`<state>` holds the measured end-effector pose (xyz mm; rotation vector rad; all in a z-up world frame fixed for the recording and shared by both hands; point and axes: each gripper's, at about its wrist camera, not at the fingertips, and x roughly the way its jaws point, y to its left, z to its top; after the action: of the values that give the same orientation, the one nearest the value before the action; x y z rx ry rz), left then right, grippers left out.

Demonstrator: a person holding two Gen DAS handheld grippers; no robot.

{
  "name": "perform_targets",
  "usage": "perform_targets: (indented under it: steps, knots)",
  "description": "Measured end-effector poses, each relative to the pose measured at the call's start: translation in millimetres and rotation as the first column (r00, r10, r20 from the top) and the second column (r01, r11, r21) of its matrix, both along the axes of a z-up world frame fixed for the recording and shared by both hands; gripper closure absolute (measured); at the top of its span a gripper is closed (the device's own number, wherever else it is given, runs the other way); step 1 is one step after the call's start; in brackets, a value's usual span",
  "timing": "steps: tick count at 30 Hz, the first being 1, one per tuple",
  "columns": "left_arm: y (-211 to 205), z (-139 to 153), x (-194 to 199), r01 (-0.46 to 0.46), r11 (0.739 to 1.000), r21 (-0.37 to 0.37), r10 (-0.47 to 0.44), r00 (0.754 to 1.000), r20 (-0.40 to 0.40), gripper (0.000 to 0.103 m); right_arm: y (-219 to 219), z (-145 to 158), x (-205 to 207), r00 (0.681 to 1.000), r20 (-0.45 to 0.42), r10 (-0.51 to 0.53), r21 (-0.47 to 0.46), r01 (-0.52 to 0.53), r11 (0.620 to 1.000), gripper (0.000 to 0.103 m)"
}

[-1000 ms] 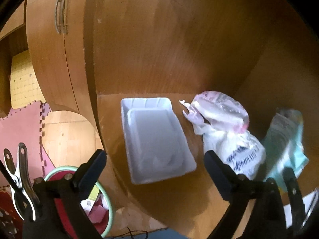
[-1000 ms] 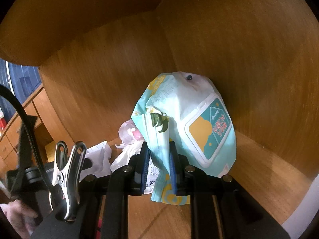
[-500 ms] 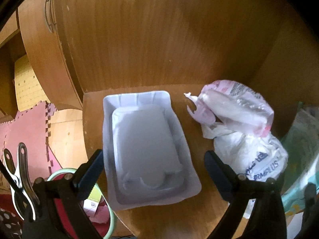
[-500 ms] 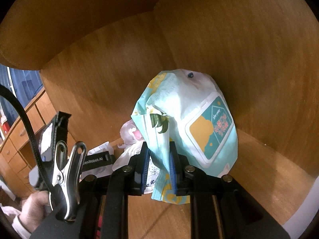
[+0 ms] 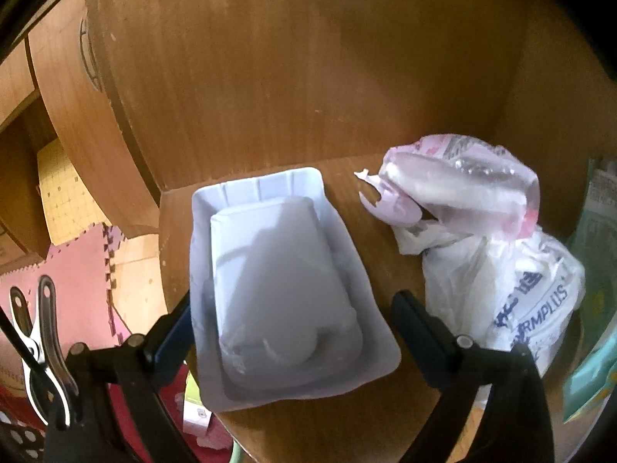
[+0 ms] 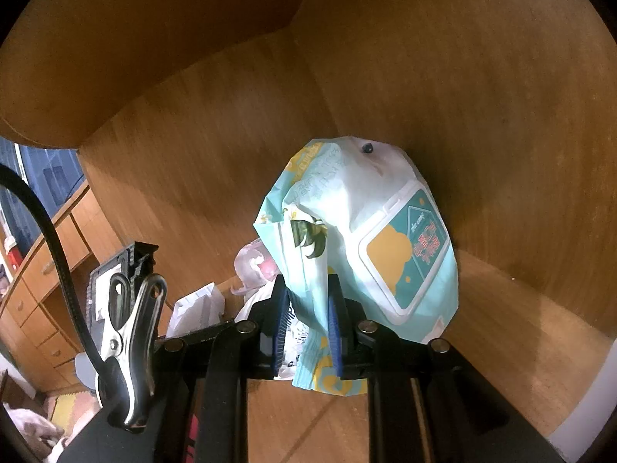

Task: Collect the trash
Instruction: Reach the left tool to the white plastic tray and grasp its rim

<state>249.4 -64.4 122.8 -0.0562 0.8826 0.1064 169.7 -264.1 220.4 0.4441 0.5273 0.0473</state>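
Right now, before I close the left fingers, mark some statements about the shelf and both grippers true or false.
1. The right gripper is shut on the teal wipes pack. True.
2. The left gripper already squeezes the white foam tray. False: its fingers stand wide on either side of the tray.
3. The white plastic bag lies inside the tray. False: it lies on the wooden shelf beside the tray, towards the wipes pack.
4. A crumpled pink wrapper sits on top of the white bag. True.
5. The tray holds food scraps. False: nothing shows in it.
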Motion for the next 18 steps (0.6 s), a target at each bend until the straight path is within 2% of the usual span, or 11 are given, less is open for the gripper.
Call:
perform_targets:
  steps: [18]
  knots:
    - [2.9, 1.1, 5.1, 0.050, 0.999, -0.001, -0.050, 0.999, -0.017, 0.002, -6.2, 4.0, -2.4, 1.000, 0.002, -0.017, 0.040, 0.016, 0.999, 0.084]
